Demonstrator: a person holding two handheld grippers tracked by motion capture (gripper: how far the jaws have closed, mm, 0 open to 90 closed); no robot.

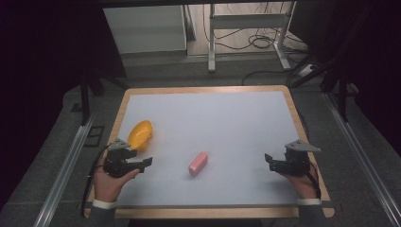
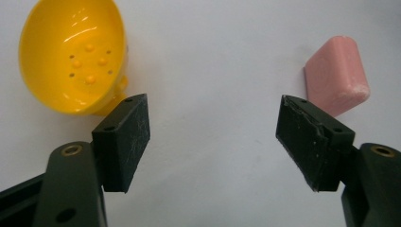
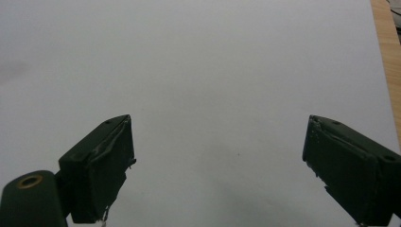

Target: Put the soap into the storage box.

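the left gripper stands wide open and empty near the bench's left edge, the glossy yellow plastic bowl just beyond it and the pink rectangular soap-like block lying between both grippers. the right gripper, also wide open, holds nothing.

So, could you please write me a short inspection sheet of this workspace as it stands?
Surface: white mat on a wood-edged table, flat and unmarked.
Job's things: yellow bowl with small holes, tipped on its side at the left; pink soap bar lying near the middle, apart from the bowl.
Clutter: nothing seen.
Grippers: left gripper open, beside the bowl, holding nothing; right gripper open, over bare mat at the right, holding nothing.
Cables: one trails from each gripper; more lie on the floor behind the table.
Surroundings: white frame legs, dark room, metal rails on both sides.
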